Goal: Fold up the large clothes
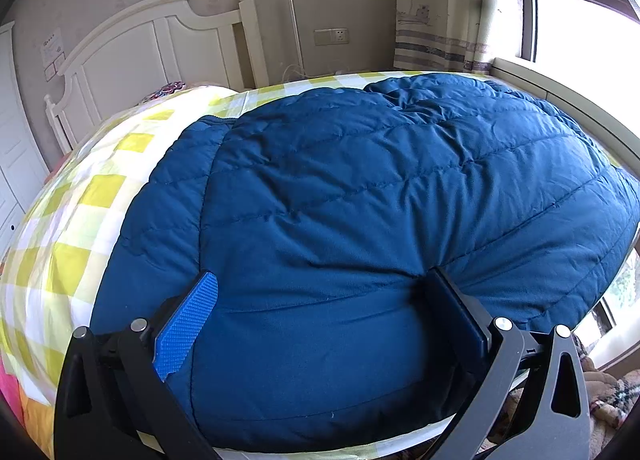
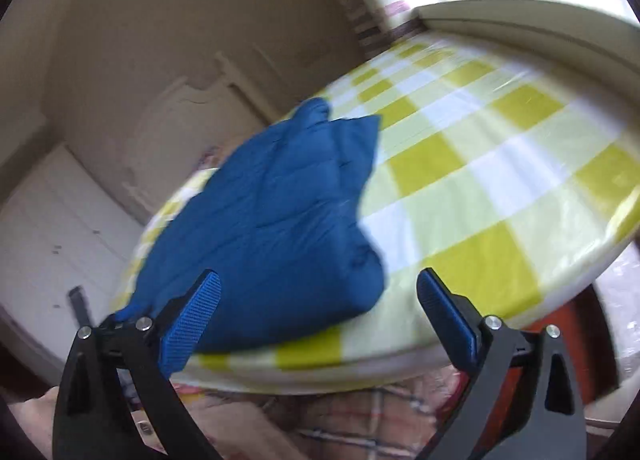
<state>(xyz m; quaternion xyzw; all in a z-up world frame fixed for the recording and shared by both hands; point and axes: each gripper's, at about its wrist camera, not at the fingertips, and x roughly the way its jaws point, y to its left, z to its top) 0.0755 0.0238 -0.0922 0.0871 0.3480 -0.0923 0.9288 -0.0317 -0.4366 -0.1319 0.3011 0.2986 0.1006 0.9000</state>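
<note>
A large dark blue quilted jacket lies folded on a bed with a yellow-and-white checked sheet. My left gripper is open, with its blue-padded fingers spread wide over the jacket's near edge; the right finger presses into the fabric. In the right wrist view the jacket lies left of centre on the sheet. My right gripper is open and empty, above the bed's near edge at the jacket's near right corner. This view is blurred.
A white headboard stands at the far left, a curtain and bright window at the far right. A white sill runs along the bed's far side. Plaid bedding lies below the bed's near edge.
</note>
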